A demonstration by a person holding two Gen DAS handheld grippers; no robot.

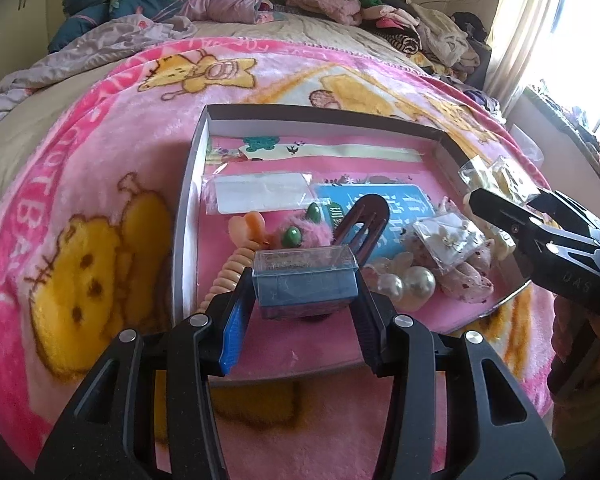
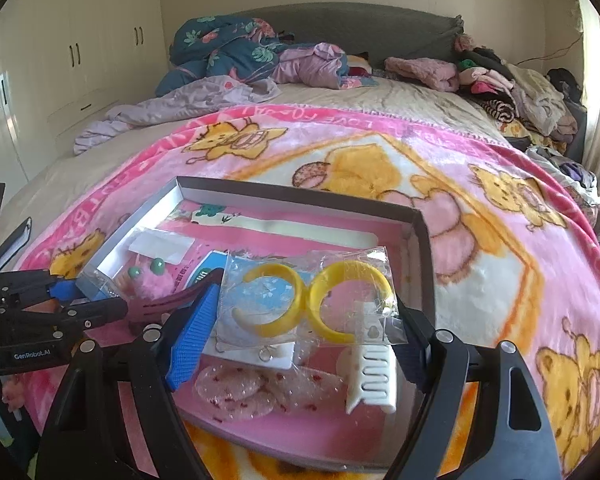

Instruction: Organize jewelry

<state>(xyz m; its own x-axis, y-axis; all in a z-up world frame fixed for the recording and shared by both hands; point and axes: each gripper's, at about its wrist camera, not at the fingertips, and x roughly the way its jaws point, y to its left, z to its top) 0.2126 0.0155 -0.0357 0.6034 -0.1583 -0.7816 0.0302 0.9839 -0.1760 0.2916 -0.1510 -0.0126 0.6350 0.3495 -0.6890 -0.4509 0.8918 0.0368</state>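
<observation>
A shallow open box [image 1: 188, 196] with a pink floor lies on the pink blanket; its rim also shows in the right wrist view [image 2: 426, 248]. My left gripper [image 1: 305, 292] is shut on a small clear plastic case with a blue base [image 1: 305, 280], held over the box's near end. My right gripper [image 2: 304, 316] is shut on a clear bag holding two yellow hoop earrings [image 2: 312, 300], held above the box; the bag also shows in the left wrist view [image 1: 496, 176]. In the box lie pearls [image 1: 408, 284], a dark hair clip [image 1: 364, 224], a pink fluffy piece [image 1: 300, 232] and a white comb clip [image 2: 370, 376].
The box sits on a pink cartoon blanket [image 2: 500, 240] over a bed. Piled clothes [image 2: 520, 92] and quilts [image 2: 228, 48] lie at the far end. Wardrobe doors [image 2: 60, 60] stand at the left, a bright window [image 1: 588, 20] at the right.
</observation>
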